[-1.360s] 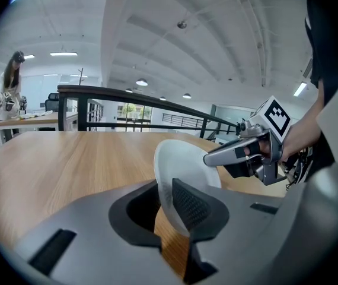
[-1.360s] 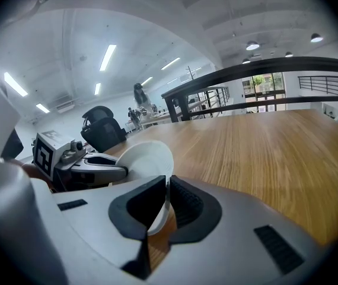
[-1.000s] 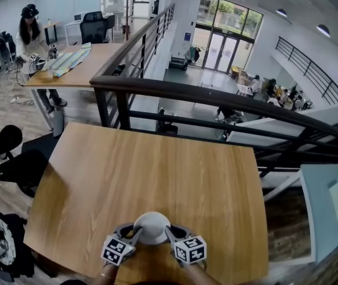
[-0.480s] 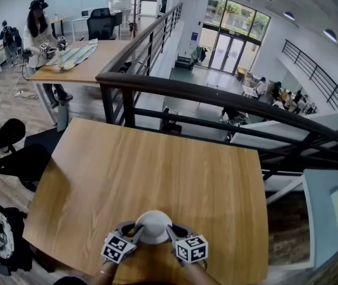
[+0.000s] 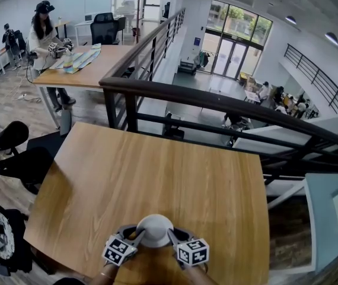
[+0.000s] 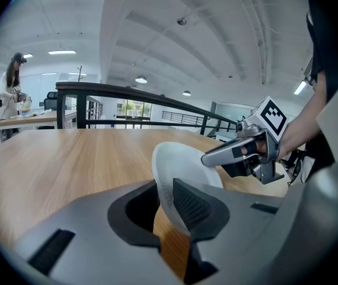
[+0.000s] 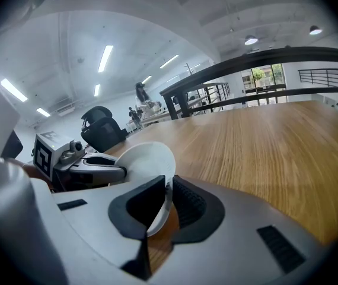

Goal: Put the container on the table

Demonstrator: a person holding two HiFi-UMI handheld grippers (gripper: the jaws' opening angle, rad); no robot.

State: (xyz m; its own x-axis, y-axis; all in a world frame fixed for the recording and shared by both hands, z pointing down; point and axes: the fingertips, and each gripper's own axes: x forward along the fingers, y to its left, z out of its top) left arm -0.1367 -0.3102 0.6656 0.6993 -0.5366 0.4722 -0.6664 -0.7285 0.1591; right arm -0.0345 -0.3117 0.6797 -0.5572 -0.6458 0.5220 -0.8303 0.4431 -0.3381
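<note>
A white bowl-shaped container [image 5: 153,227] sits low over the near edge of the wooden table [image 5: 157,171], held from both sides. My left gripper [image 5: 137,234] pinches its left rim and my right gripper [image 5: 170,235] its right rim. In the left gripper view the container's rim [image 6: 184,165] stands between the jaws of the left gripper [image 6: 166,200]; they have just been opening slightly, with the rim still touching the pads. The right gripper [image 6: 216,157] shows across the bowl. In the right gripper view the right gripper [image 7: 169,203] is shut tight on the thin rim [image 7: 142,162].
A dark railing [image 5: 216,103] runs behind the table's far edge, with a drop to a lower floor beyond. Black office chairs [image 5: 3,141] stand at the left. A person [image 5: 44,28] works at a far table. A pale blue panel [image 5: 332,206] lies at the right.
The head view has drifted slightly downward. Both grippers and the container stay where they were.
</note>
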